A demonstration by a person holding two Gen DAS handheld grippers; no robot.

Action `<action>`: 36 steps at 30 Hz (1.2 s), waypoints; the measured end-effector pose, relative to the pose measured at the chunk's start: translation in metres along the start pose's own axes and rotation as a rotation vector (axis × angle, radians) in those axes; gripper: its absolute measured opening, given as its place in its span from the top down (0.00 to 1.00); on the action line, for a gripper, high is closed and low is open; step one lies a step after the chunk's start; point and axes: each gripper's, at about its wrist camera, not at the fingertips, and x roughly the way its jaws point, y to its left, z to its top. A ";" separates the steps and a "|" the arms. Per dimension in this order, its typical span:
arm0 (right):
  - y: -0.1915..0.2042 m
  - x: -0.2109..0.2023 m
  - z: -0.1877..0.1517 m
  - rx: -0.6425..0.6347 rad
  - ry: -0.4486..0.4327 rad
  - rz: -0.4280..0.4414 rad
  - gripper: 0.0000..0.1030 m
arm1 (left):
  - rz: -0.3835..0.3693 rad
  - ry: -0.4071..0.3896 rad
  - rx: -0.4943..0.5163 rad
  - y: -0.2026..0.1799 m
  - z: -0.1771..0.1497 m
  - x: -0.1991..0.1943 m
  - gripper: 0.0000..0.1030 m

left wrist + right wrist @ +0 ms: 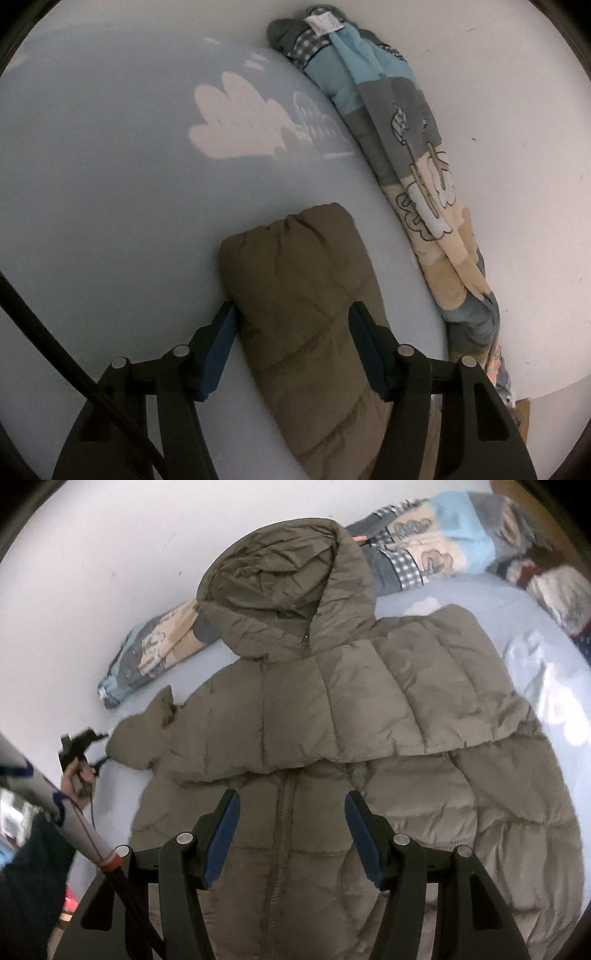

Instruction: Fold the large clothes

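Observation:
An olive-brown hooded puffer jacket (332, 709) lies front up on a light blue bed sheet (461, 602). Its hood points away from me and its right sleeve is folded across the chest. My right gripper (291, 801) is open and hovers over the zipper at the jacket's middle. In the left wrist view the jacket's other sleeve (299, 280) lies straight out on the sheet. My left gripper (291, 314) is open with its jaws on either side of that sleeve. It also shows small in the right wrist view (79, 744), beside the sleeve's cuff.
A rolled patterned blanket (406, 147) in blue, grey and beige lies along the white wall (517, 110); it also shows behind the hood (424, 554). The sheet has a white cloud print (236, 118). More bedding (554, 587) lies at the far right.

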 end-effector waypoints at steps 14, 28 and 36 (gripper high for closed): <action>-0.001 0.010 -0.006 -0.004 0.037 0.018 0.38 | -0.040 -0.083 -0.014 -0.001 -0.006 0.011 0.81; -0.001 -0.013 0.001 0.022 -0.032 0.021 0.38 | -0.261 -0.160 0.259 -0.128 -0.041 -0.109 0.87; -0.013 -0.047 0.014 0.063 -0.124 0.024 0.38 | -0.407 -0.150 0.430 -0.241 -0.116 -0.201 0.87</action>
